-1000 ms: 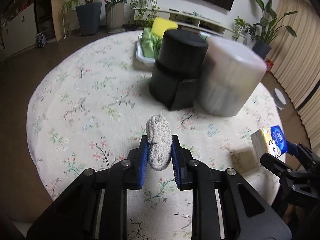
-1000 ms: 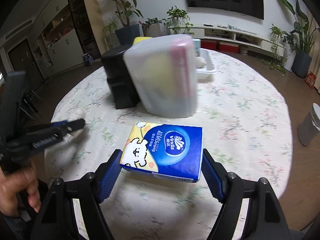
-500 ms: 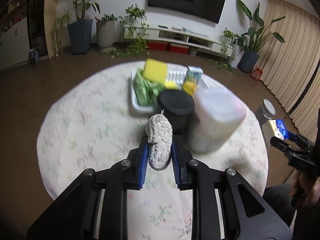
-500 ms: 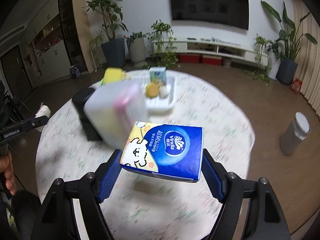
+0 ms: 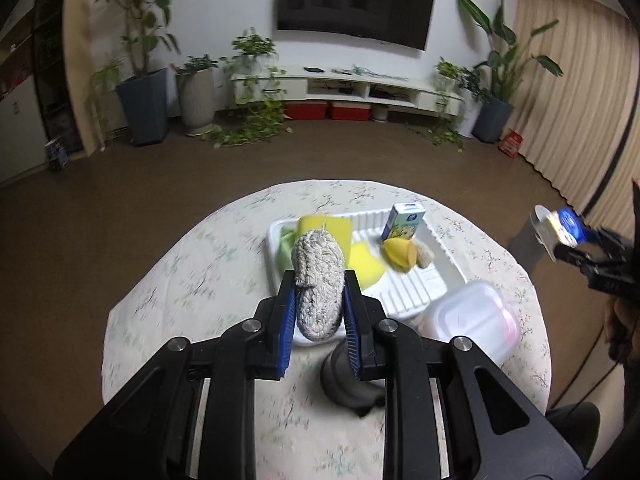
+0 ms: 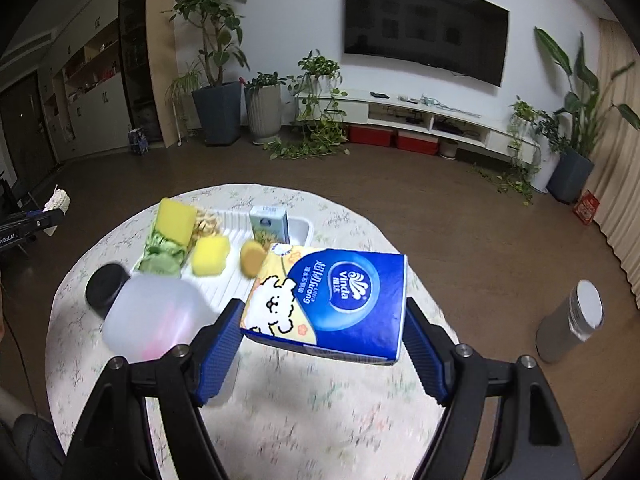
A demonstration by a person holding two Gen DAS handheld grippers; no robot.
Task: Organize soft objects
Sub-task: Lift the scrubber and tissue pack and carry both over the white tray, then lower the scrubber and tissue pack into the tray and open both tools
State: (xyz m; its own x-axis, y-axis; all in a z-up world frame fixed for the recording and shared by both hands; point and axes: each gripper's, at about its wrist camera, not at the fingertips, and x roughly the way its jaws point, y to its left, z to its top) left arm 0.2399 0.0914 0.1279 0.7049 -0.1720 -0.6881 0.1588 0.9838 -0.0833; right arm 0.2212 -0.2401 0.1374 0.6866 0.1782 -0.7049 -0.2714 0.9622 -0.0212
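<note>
My left gripper [image 5: 319,280] is shut on a grey woven rope toy [image 5: 318,276] and holds it high above the round table [image 5: 192,280]. My right gripper [image 6: 324,312] is shut on a blue and yellow tissue pack [image 6: 326,302], also high above the table. A white tray [image 5: 436,272] holds yellow sponges [image 6: 211,255], a green soft thing [image 6: 160,258], a small carton [image 6: 269,224] and a round yellow piece [image 6: 252,257]. The right gripper with the pack shows at the right edge of the left wrist view [image 5: 568,236].
A black cylinder [image 6: 105,285] and a translucent white container [image 6: 154,318] stand on the table near the tray. A metal bin [image 6: 572,326] stands on the floor to the right. Plants and a TV cabinet line the far wall.
Both grippers have risen well above the table with their loads; the table and containers now look smaller and farther below.
</note>
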